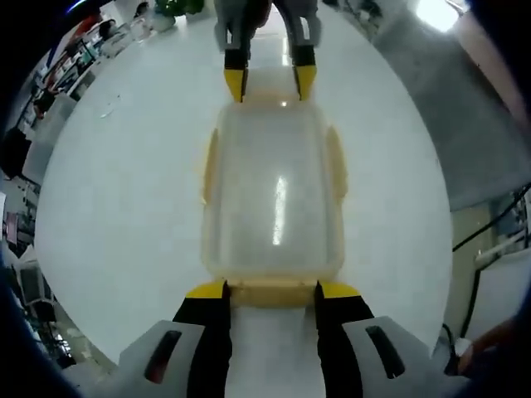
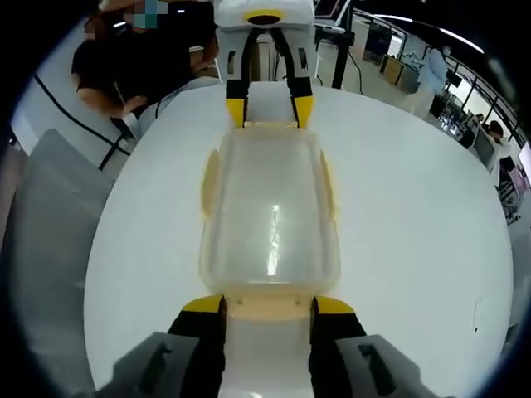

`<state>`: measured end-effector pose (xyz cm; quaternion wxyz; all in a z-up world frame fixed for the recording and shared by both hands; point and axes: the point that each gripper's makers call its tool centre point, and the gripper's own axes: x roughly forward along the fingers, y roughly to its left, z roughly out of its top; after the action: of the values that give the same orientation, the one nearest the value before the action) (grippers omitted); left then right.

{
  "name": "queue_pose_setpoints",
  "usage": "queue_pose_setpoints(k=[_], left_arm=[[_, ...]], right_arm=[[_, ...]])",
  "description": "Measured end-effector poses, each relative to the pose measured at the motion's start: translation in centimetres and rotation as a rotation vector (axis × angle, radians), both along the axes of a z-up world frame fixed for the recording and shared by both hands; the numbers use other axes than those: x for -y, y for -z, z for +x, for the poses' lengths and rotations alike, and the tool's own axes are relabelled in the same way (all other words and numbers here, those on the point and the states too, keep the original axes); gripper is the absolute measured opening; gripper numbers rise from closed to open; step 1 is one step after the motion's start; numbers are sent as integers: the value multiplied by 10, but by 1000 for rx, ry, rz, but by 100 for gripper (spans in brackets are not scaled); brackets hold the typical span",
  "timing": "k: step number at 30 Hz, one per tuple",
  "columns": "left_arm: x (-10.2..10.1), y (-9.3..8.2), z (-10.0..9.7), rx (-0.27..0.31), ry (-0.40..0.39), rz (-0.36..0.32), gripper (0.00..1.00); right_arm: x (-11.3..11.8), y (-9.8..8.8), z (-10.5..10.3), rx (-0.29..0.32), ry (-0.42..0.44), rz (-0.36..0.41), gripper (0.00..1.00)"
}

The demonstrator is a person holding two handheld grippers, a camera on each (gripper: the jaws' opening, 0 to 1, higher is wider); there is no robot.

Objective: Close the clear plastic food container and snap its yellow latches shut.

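On the round white table [image 1: 124,207] the clear container [image 1: 274,199] lay with its lid down, a spread gripper at each short end: the left gripper [image 1: 271,292] and the right gripper [image 2: 267,307] each straddled a yellow end latch [image 1: 272,292]. Latching seemed under way; pressing those flaps down looked next. Whether the side latches [image 1: 336,162] had snapped was unclear.

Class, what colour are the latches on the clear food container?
Yellow latches on the container, clearest in the left gripper view.
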<state>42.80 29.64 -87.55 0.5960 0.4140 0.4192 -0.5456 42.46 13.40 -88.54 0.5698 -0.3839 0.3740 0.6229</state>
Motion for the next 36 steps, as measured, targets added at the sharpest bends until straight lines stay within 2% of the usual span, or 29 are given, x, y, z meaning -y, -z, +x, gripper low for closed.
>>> queue_pose_setpoints(k=[10,19,27,36], left_arm=[[14,-26,-5,18,0,-23,37],[14,-54,-6,55,-5,-11,37],[21,-66,-10,75,-1,-3,37],[43,-69,-15,65,-12,-33,37]], right_arm=[[13,-30,-4,14,-7,16,37],[13,-60,-4,43,-13,44,37],[19,-73,-7,62,-19,42,37],[40,-75,-12,50,-21,6,37]])
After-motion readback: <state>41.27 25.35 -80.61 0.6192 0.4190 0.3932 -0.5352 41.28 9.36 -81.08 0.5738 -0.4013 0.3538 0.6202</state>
